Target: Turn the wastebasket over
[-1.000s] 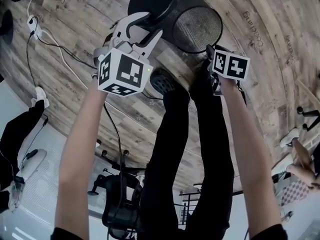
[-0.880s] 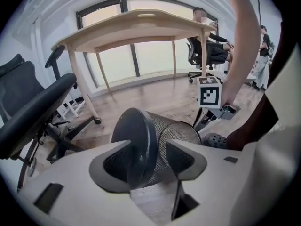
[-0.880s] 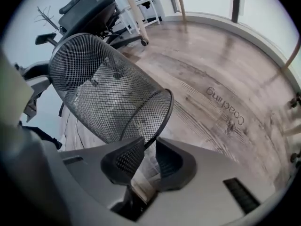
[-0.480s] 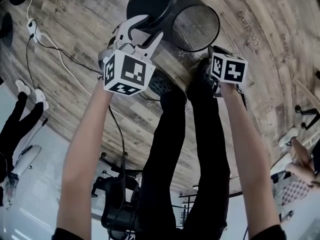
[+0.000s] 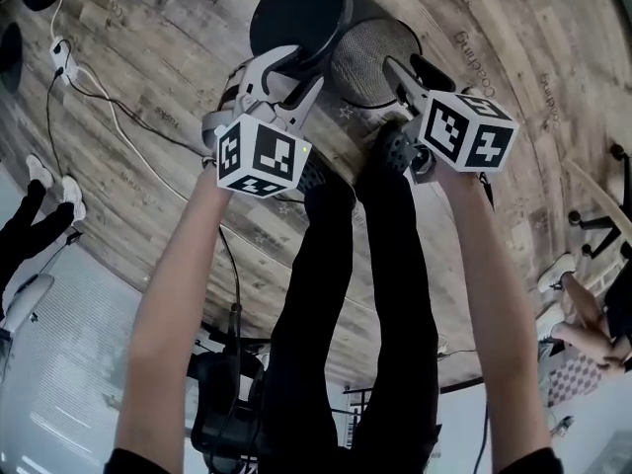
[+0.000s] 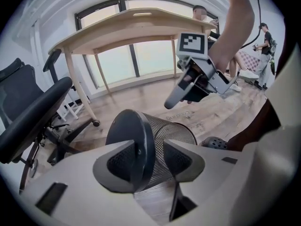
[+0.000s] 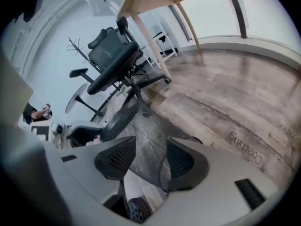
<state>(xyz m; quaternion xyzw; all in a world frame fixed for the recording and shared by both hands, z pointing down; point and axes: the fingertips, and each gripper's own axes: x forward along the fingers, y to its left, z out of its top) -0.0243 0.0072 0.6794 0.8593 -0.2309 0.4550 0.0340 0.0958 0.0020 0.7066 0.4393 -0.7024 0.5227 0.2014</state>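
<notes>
A thin white cable [image 5: 111,105] lay across the grey-brown plank floor [image 5: 533,126] at the far left. The left gripper [image 5: 291,67], a pale moulded body carrying a cube [image 5: 259,154] with black-and-white square markers, had its jaws set astride the edge of the wastebasket's base. One ribbed dark pad lay against the flat disc and the other against the mesh wall. The jaws had just closed a little further and pinched that edge.

The wastebasket [image 5: 380,52] lay on its side on the floor, just ahead of the person's feet. It was a black cylinder of fine wire mesh with a solid, smooth round base [image 5: 296,8]. The base faced up and to the left, and the open mouth faced right.

The right gripper [image 5: 407,67], bearing a marker cube [image 5: 464,131] of its own, hung over the mouth end of the wastebasket. Its jaws had just been opening and stood spread. Mesh showed beyond the gap, with nothing pressed between the pads.
</notes>
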